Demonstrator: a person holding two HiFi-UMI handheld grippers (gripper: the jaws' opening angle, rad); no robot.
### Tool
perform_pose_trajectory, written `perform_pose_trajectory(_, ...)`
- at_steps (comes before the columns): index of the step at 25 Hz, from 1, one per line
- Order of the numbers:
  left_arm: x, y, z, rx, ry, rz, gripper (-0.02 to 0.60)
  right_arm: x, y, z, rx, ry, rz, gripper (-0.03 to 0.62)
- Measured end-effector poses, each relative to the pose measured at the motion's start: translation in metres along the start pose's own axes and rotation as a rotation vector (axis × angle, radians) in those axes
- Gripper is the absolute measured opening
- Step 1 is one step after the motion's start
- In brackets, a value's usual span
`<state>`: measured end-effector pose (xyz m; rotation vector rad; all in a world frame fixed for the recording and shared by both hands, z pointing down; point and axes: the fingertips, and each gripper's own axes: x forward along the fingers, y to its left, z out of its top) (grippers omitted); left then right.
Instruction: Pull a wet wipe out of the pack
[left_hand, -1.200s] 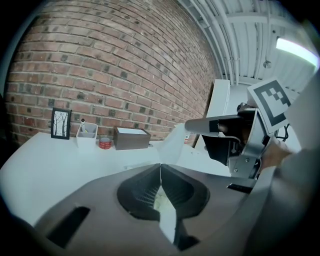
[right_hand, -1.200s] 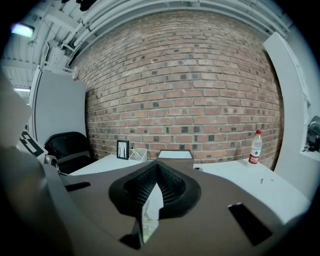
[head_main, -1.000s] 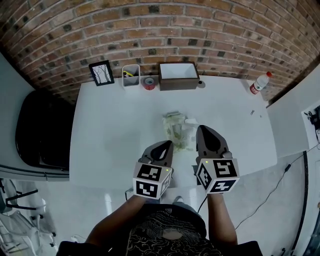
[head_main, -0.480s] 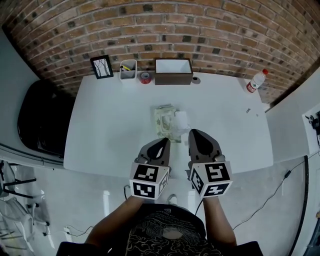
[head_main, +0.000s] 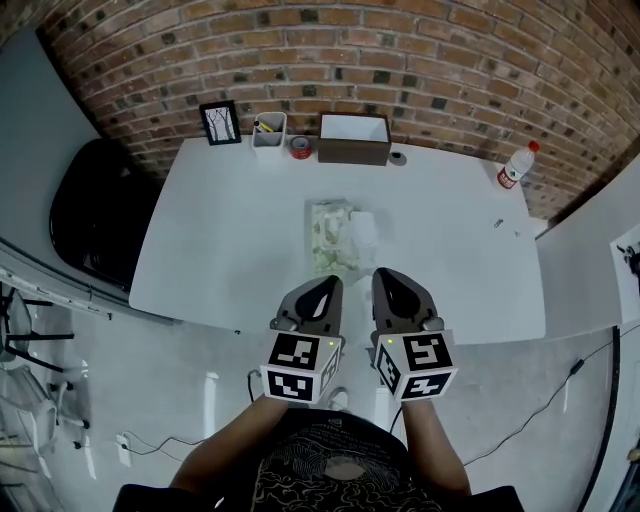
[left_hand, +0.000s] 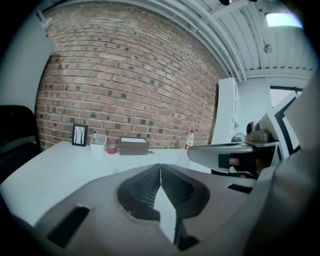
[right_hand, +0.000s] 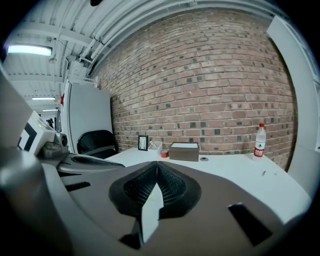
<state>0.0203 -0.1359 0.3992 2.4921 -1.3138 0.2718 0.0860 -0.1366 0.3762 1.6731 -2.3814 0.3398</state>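
Head view: the wet wipe pack (head_main: 326, 236) lies on the white table (head_main: 220, 240) at centre frame. A white wipe (head_main: 362, 230) sits against the pack's right side; whether it is fully free of the pack cannot be told. The left gripper (head_main: 328, 287) and right gripper (head_main: 386, 279) are held side by side in the lower centre, at the table's near edge, both short of the pack and not touching it.

Left gripper view: the jaws are closed tip to tip with nothing between them. Right gripper view: the same condition, jaws together and empty.

Along the far edge of the table, in the upper part of the frame, stand a picture frame (head_main: 220, 122), a white cup (head_main: 269, 131), a red roll (head_main: 300, 147) and a brown box (head_main: 354, 139). A bottle (head_main: 515, 165) stands at upper right. A black chair (head_main: 95, 215) is at left, below the brick wall (head_main: 400, 60).
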Motion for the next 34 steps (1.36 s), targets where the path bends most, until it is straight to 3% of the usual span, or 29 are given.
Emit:
perform_pose_trajectory(15,-0.029,-0.027,-0.012,-0.006,-0.03,0.054,0.014,-0.033,0.017,-0.022,-0.025,0.007,0.068,0.015)
perform_pose_trajectory(34,-0.027,-0.039,-0.017,-0.007,-0.021,0.045,0.013,-0.039,0.014,-0.026,-0.029,0.011,0.074,0.015)
